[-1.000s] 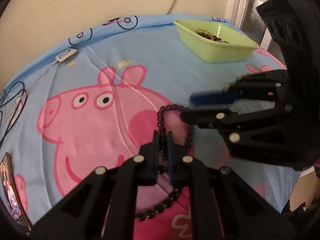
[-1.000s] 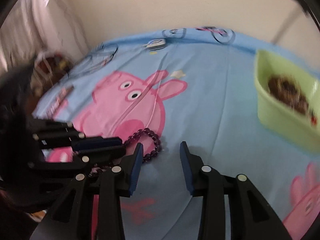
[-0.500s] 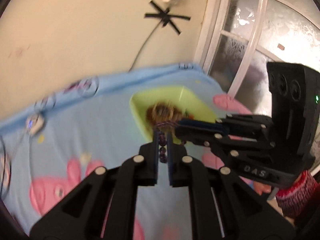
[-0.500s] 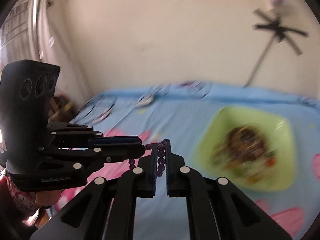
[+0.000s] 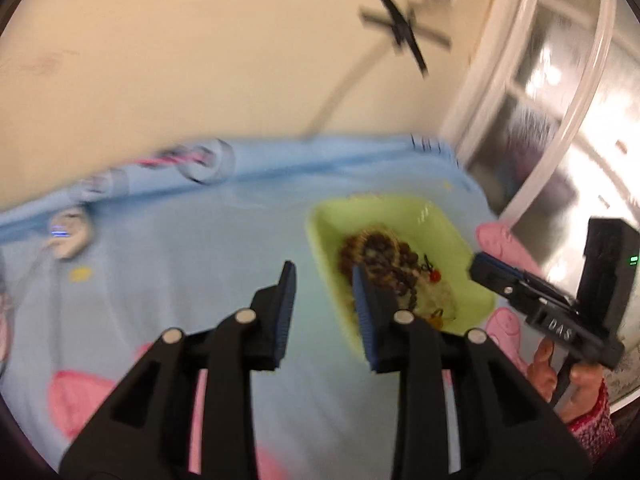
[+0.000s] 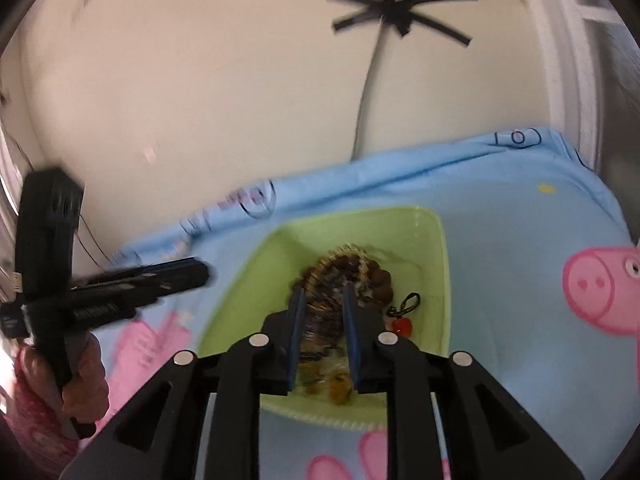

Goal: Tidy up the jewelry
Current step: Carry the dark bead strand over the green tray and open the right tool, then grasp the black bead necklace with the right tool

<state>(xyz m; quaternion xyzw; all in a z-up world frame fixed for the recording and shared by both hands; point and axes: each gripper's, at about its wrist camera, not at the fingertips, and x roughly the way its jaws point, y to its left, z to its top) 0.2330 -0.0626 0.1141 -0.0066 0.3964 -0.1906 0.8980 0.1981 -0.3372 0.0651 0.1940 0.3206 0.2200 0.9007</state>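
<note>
The left gripper (image 5: 322,296) jaws have just been opening, empty, beside the green tray (image 5: 476,300) of beads (image 5: 384,256); the right gripper (image 6: 322,302) jaws stand apart, empty; its side reads "DAS".

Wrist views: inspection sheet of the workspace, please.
Surface: blue cartoon-pig cloth, motion-blurred.
Job's things: green tray holding a beaded jewelry pile and a red charm.
Clutter: small white device near the wall.
Tools: left tool open, jaws have just been opening, nothing between them; right tool open over the tray, empty.
Cables: grey cable fixed to the wall with black tape.
Surroundings: window beside the tray.
</note>
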